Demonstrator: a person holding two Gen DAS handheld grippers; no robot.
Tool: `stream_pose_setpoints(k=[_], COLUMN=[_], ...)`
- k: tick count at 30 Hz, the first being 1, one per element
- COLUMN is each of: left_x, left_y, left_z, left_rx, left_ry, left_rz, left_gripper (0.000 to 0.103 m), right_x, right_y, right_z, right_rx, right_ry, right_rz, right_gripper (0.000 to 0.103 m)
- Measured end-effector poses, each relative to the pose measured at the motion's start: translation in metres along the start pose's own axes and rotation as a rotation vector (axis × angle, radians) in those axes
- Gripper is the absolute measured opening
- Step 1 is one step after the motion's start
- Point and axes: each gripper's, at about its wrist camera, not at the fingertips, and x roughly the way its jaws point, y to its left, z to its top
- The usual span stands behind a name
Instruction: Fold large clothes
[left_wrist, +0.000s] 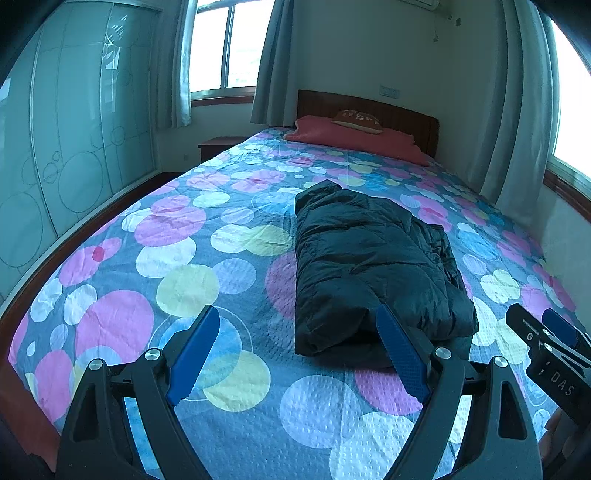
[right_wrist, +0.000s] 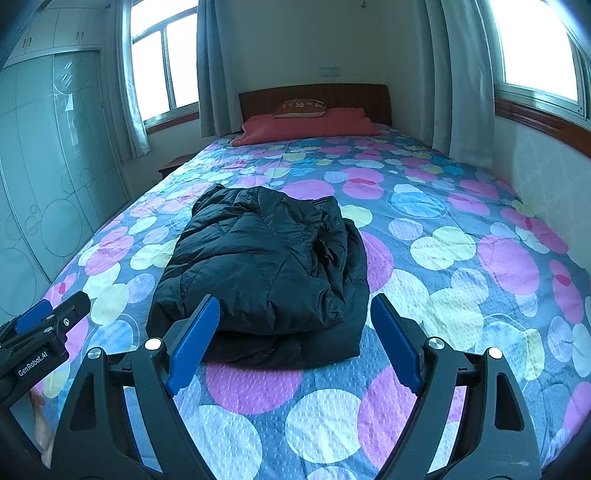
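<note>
Bedroom light comes in from windows on two walls, and your workspace is the bed (left_wrist: 229, 424), spread with a sheet of pink, yellow, white and blue circles. At its far end lie a red pillow (right_wrist: 306, 125) and a small brown cushion (right_wrist: 301, 108) against the wooden headboard (left_wrist: 402, 114).

Your folded dark puffer jacket (left_wrist: 369, 266) rests on the sheet as a thick rectangular bundle, near the foot of the bed. In the left wrist view it lies right of centre, and the right blue pad of your left gripper (left_wrist: 299, 314) overlaps its near edge in the picture; whether they touch, you cannot tell. In the right wrist view the jacket sits left of centre, behind the left pad of your right gripper (right_wrist: 295, 302).

Both claws stand wide apart, holding nothing.

Each camera catches the other tool at its frame edge. Only the left view takes in the bedside table (left_wrist: 218, 146) clearly and the mirrored wardrobe (left_wrist: 74, 129) at length; only the right view shows the white wall (right_wrist: 546, 177) running beside the bed.
</note>
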Motion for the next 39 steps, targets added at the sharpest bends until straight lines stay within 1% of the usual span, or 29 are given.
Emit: stream_pose_setpoints(k=[2, 14, 17, 20, 25, 33, 36, 39], left_x=[0.000, 0.000, -0.001, -0.005, -0.010, -0.007, -0.005, -0.002], left_y=[0.000, 0.003, 0.002, -0.002, -0.006, -0.016, -0.019, -0.022], left_z=[0.000, 0.000, -0.001, -0.001, 0.001, 0.002, 0.000, -0.002], left_rx=[0.001, -0.002, -0.001, 0.011, 0.026, 0.068, 0.086, 0.095], left_ry=[0.000, 0.006, 0.011, -0.012, -0.041, -0.051, -0.055, -0.052], left_rz=[0.001, -0.003, 0.009, 0.030, 0.010, 0.002, -0.014, 0.002], left_gripper=[0.086, 0.086, 0.086, 0.086, 0.086, 0.086, 0.086, 0.087], right_x=[0.000, 0.001, 0.000, 0.000, -0.002, 0.001, 0.005, 0.009], right_y=[0.001, 0.003, 0.004, 0.005, 0.005, 0.003, 0.002, 0.000], right_z=[-0.001, -0.003, -0.003, -0.003, -0.003, -0.003, -0.005, -0.007], right_rx=[-0.003, -0.010, -0.011, -0.016, -0.020, -0.020, -0.019, -0.018], right_ry=[-0.003, 0.000, -0.001, -0.004, -0.007, 0.002, 0.009, 0.019], right_rz=[0.001, 0.005, 0.005, 0.008, 0.008, 0.009, 0.011, 0.014], right_gripper=[0.089, 0.090, 0.090, 0.090, 0.090, 0.090, 0.090, 0.090])
